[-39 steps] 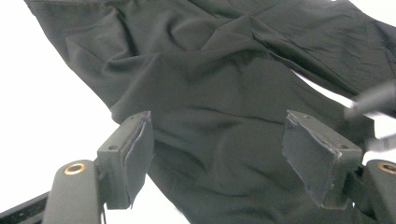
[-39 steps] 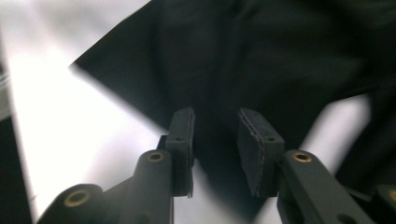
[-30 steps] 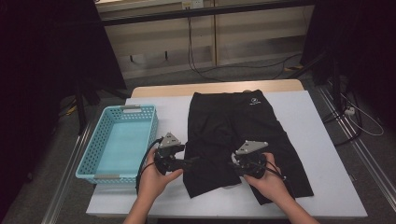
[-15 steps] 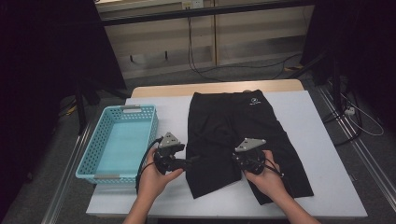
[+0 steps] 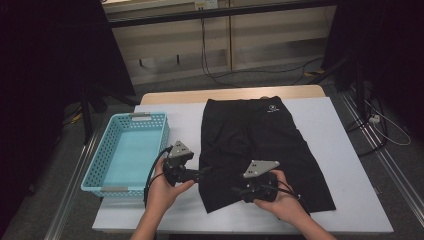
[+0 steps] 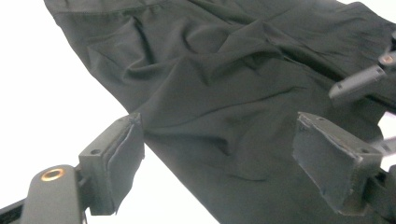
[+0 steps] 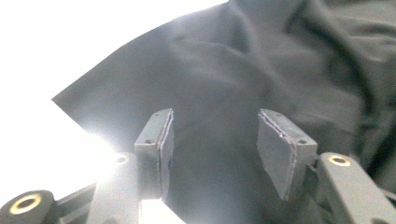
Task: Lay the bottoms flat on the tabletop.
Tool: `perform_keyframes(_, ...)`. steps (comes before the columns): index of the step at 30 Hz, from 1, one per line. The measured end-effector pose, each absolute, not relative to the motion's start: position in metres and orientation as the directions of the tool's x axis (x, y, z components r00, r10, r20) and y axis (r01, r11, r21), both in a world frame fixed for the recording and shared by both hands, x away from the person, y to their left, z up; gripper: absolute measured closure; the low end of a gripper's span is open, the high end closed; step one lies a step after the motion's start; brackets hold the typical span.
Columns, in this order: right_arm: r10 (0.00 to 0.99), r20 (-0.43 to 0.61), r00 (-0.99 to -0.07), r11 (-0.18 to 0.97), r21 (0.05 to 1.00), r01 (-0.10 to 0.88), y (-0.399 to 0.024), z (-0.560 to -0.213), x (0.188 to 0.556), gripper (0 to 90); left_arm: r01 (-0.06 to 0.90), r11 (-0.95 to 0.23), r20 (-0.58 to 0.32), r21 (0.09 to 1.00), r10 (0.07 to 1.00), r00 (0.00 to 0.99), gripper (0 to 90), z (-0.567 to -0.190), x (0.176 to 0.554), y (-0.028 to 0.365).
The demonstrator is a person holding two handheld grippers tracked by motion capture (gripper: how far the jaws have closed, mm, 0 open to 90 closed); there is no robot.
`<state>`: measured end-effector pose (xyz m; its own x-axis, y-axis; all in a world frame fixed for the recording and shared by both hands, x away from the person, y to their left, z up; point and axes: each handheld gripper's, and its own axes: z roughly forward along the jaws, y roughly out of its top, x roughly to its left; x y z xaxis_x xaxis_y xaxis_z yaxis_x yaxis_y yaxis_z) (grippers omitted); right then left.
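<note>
Black shorts (image 5: 260, 135) lie flat on the white table (image 5: 340, 200), waistband away from me. My left gripper (image 5: 204, 171) is at the left leg's outer edge, pointing right. Its jaws have just been opening, and in the left gripper view (image 6: 224, 163) they stand wide apart with the wrinkled cloth (image 6: 224, 70) lying between them, pads off it. My right gripper (image 5: 236, 191) hovers over the same leg near its hem, pointing left. Its jaws have also just been opening, and they stand apart (image 7: 212, 149) above the dark cloth (image 7: 280, 60) with nothing pinched.
A light blue plastic basket (image 5: 161, 150) with nothing in it stands on the table's left side, close behind my left hand. Bare white table surrounds the shorts on the right and along the front edge. The right gripper's jaw tip (image 6: 359, 84) shows in the left gripper view.
My right gripper has shifted a little to the left and toward the front edge, and its jaws have come apart. The left hand has stayed where it was.
</note>
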<state>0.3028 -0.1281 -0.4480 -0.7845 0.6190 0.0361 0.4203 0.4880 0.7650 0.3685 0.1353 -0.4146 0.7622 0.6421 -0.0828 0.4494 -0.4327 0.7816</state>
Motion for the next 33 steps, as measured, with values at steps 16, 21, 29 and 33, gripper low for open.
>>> perform_keyframes(16,0.472,0.026,-0.881,0.581,0.742,0.333,-0.091,-0.462,0.291,40.3,0.461,-0.414,-0.099,0.785,0.650,0.753,14.8,-0.415,0.369,0.136)
perform_keyframes(21,0.477,0.034,-0.878,0.581,0.738,0.343,-0.091,-0.461,0.295,53.4,0.459,-0.411,-0.098,0.787,0.652,0.752,15.8,-0.415,0.369,0.136)
perform_keyframes(29,0.507,0.055,-0.860,0.549,0.749,0.371,-0.094,-0.461,0.305,87.2,0.459,-0.402,-0.099,0.792,0.658,0.747,15.7,-0.413,0.370,0.138)
perform_keyframes(33,0.515,0.053,-0.856,0.549,0.746,0.377,-0.094,-0.460,0.305,89.2,0.463,-0.398,-0.101,0.792,0.662,0.743,15.7,-0.414,0.371,0.139)
